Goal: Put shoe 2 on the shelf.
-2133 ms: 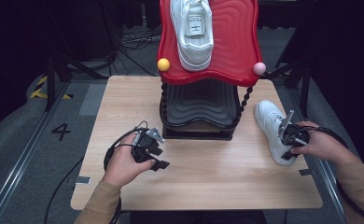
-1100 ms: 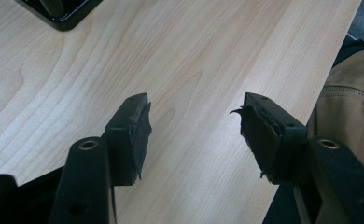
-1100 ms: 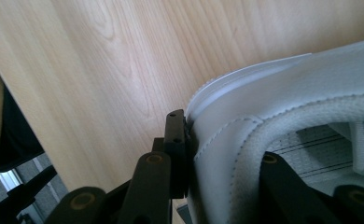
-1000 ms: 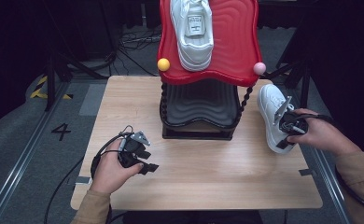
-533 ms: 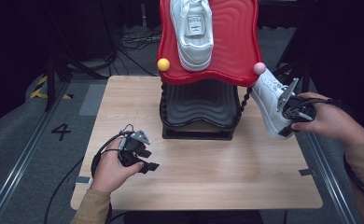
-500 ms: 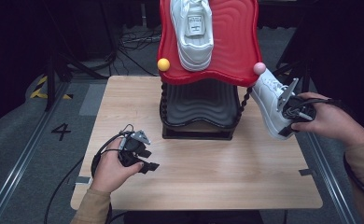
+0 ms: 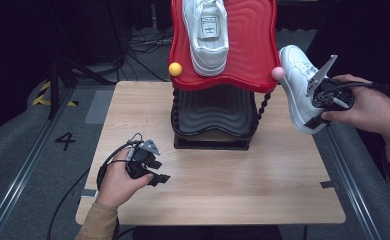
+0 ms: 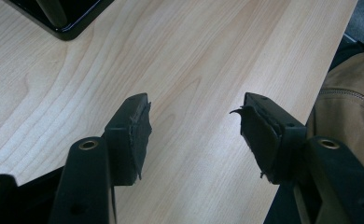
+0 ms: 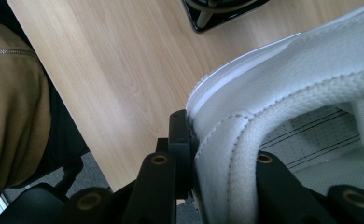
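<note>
High view: your right gripper [image 7: 317, 100] is clenched on the heel collar of a white sneaker [image 7: 297, 85] and holds it in the air past the right edge of the bench [image 7: 283, 200], clear of the wood, level with the red tray [image 7: 253, 45]. The sneaker's toe points up and away from you and sits just beside the pink ball [image 7: 277, 73] at the tray's right corner; whether they touch cannot be told. In the right gripper view one jaw lies outside the padded collar of the sneaker [image 9: 283, 98] and the other inside it, both pressed to the fabric, with the bench [image 9: 110, 70] well below.

A second white sneaker [image 7: 206, 32] lies on the red tray, toe toward you. That tray tops a black stand [image 7: 213, 112] near the bench's far edge, and an orange ball [image 7: 175, 69] marks the tray's left corner.

Your left gripper [image 7: 153, 172] rests near the bench's front left corner. In the left gripper view its jaws [image 8: 194, 135] stand released, well apart, bare wood between them, and a corner of the black stand's base [image 8: 73, 18] shows at the upper left.
</note>
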`<state>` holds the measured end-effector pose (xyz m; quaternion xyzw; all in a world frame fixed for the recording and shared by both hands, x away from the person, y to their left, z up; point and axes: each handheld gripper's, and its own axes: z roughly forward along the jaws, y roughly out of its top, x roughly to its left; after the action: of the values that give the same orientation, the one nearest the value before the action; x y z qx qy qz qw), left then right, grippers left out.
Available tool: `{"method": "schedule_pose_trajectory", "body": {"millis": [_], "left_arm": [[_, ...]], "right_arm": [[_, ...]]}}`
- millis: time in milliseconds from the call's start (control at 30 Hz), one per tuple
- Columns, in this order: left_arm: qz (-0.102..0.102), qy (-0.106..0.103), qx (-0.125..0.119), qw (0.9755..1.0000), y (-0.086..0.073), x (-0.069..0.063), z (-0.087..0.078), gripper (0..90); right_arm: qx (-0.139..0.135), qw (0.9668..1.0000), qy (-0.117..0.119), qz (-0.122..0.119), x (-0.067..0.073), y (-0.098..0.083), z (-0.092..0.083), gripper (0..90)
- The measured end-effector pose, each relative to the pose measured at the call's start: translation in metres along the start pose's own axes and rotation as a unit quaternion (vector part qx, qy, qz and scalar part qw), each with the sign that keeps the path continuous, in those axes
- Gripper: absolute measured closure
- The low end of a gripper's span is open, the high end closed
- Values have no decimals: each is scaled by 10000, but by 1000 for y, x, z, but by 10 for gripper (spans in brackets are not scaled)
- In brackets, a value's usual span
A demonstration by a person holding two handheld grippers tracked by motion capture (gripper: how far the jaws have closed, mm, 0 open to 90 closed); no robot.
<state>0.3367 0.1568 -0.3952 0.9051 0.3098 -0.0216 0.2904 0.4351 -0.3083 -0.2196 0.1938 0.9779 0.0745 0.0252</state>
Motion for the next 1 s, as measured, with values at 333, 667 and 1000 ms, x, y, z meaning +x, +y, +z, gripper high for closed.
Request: {"method": "schedule_pose_trajectory", "body": {"millis": [333,667,1000], "left_arm": [[11,-51,-12,10000,0,2,-1,431],[51,-113,-41,9999,3,8,1,431],[123,-216,-128,9996,11,12,4,431]], "right_arm": [[-100,9998,-82,149,1,11,-29,792],[-238,9994,-185,179,3,29,-66,792],[-262,9984,-439,255,12,58,-99,791]]}}
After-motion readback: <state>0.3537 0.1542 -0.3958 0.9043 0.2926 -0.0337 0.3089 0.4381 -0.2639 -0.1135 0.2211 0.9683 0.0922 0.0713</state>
